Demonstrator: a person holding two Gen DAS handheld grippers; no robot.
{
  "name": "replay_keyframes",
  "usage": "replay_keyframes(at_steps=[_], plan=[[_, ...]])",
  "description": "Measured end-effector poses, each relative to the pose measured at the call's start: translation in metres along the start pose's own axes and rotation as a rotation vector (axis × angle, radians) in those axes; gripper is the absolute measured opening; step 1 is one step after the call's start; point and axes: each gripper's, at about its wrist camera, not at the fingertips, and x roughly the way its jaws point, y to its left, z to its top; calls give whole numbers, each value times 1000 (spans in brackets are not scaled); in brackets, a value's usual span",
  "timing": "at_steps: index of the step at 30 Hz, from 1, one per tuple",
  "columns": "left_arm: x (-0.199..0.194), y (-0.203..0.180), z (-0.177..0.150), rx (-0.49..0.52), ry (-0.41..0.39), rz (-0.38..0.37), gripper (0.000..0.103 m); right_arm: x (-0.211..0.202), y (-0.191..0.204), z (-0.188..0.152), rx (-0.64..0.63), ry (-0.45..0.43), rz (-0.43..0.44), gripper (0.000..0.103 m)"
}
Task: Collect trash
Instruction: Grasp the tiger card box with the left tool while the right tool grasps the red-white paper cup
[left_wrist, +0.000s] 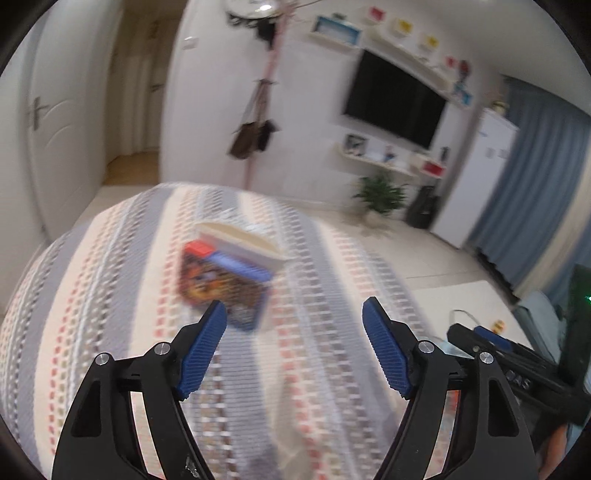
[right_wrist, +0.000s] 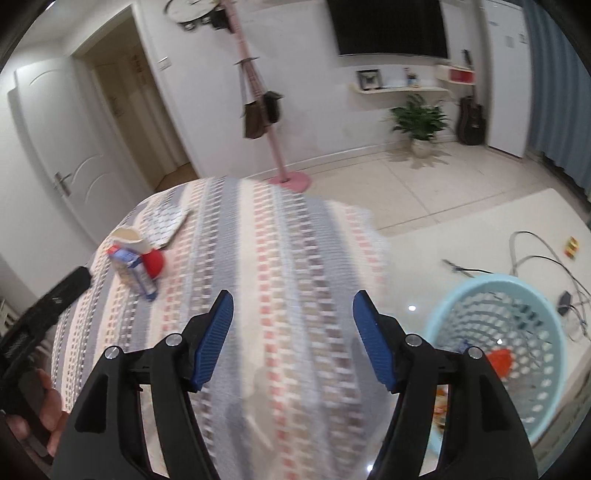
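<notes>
Toward the far left corner of the surface (right_wrist: 258, 258) I see the carton (left_wrist: 225, 280), long axis running away from me; my left tongs (left_wrist: 294, 345) are nearer, right tongs (right_wrist: 293, 338) farther, both spread and empty.

Striped tablecloth (right_wrist: 280, 258): snack box (left_wrist: 225, 280), paper cup (right_wrist: 127, 238), red ball (right_wrist: 154, 263).

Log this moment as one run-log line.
left gripper: jaws open, empty | right gripper: jaws open, empty | carton: on tablecloth | basket: on floor
</notes>
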Motion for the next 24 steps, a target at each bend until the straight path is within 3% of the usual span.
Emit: replay_keyframes(at_steps=[6,12,15,19,24], plan=[[32,11,2,3,44,94,74,43,35,-11,-36,44,21,64],[61,8,7,46,73,202,75,65,42,-17,-42,84,-4,64],[71,10,7,59,86,234,69,66,40,-18,-36,82,7,64],[65,29,2,1,104,192,51,67,32,-18,-6,86,26,64],[35,63,-7,-77,77,153,45,68,33,-18,-3,81,23,64]])
